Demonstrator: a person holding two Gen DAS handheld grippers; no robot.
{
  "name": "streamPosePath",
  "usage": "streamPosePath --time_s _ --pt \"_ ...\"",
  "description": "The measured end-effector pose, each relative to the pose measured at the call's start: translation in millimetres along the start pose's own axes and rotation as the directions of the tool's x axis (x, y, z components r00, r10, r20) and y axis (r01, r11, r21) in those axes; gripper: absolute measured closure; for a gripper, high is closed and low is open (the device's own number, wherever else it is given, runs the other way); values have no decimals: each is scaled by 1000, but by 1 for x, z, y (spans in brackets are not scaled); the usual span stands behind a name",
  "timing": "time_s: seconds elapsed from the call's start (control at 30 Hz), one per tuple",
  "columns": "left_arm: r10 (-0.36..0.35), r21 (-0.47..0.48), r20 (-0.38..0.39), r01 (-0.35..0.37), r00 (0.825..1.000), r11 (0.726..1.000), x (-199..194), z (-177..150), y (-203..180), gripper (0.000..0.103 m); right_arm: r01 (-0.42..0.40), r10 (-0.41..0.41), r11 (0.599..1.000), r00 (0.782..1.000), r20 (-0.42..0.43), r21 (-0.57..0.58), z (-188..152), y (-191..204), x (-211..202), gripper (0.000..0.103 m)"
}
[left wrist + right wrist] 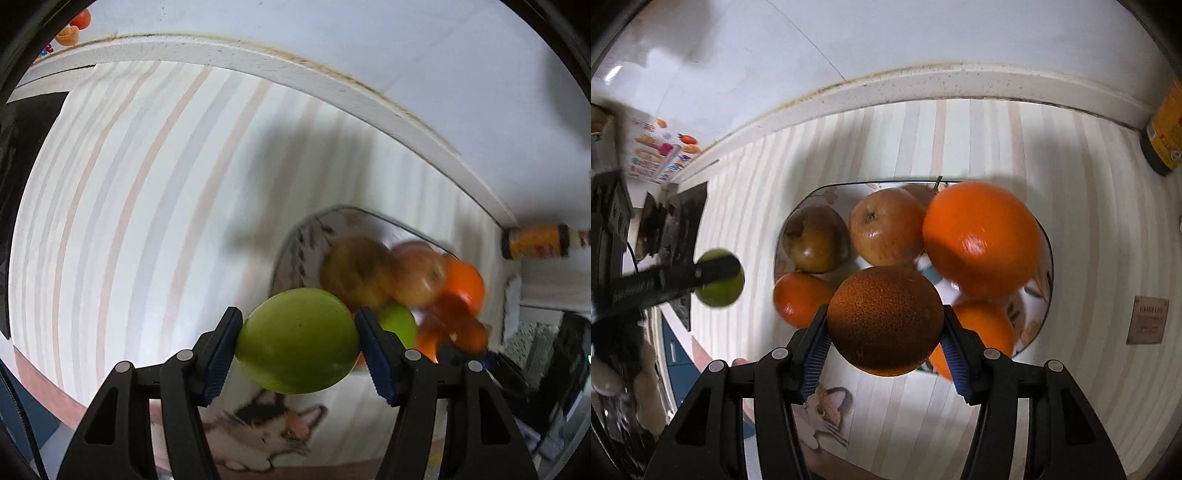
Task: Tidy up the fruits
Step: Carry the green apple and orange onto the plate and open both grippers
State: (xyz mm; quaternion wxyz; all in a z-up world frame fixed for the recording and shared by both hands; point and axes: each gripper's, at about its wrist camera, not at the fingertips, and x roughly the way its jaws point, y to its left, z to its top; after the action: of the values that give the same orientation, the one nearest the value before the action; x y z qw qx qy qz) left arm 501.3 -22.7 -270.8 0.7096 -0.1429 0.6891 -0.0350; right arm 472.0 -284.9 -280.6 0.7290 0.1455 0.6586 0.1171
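Observation:
My left gripper [296,325] is shut on a green apple [297,339], held above the striped mat. To its right, blurred, a patterned plate [295,251] carries a brown apple [354,273], a red apple [417,273], an orange [465,284] and a second green fruit [397,325]. My right gripper [884,326] is shut on a dark, rough-skinned orange [884,319], held over the near side of the plate [812,195]. The plate there shows a brown apple [814,240], a red apple [886,225], a big orange [982,240] and two smaller oranges [798,295]. At the left, the left gripper [718,275] carries the green apple [720,291].
A striped mat with a cat print [827,410] covers the counter up to a white raised edge [923,85] by the wall. A yellow-labelled bottle [1167,125] stands at the back right. A colourful packet [653,155] and dark appliances [676,229] sit at the left. A tan card [1148,319] lies right of the plate.

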Motion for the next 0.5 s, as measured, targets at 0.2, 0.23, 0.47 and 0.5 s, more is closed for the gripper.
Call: streamPosePath --time_s 0.2,0.23,0.47,0.5 --pt "14 -10 -79 -15 997 1000 29 23 -1 42 43 -42 999 998 -38 24 7 7 17 43" --pt "19 -7 -91 -19 996 1000 33 24 -2 42 50 -48 998 998 -40 38 7 6 18 43" --pt "42 25 -72 -41 996 999 37 27 -9 10 66 -63 991 998 -28 116 7 -1 17 22" --pt "46 27 -68 -44 997 999 37 27 -9 10 65 -62 990 998 -25 121 7 -2 16 22"
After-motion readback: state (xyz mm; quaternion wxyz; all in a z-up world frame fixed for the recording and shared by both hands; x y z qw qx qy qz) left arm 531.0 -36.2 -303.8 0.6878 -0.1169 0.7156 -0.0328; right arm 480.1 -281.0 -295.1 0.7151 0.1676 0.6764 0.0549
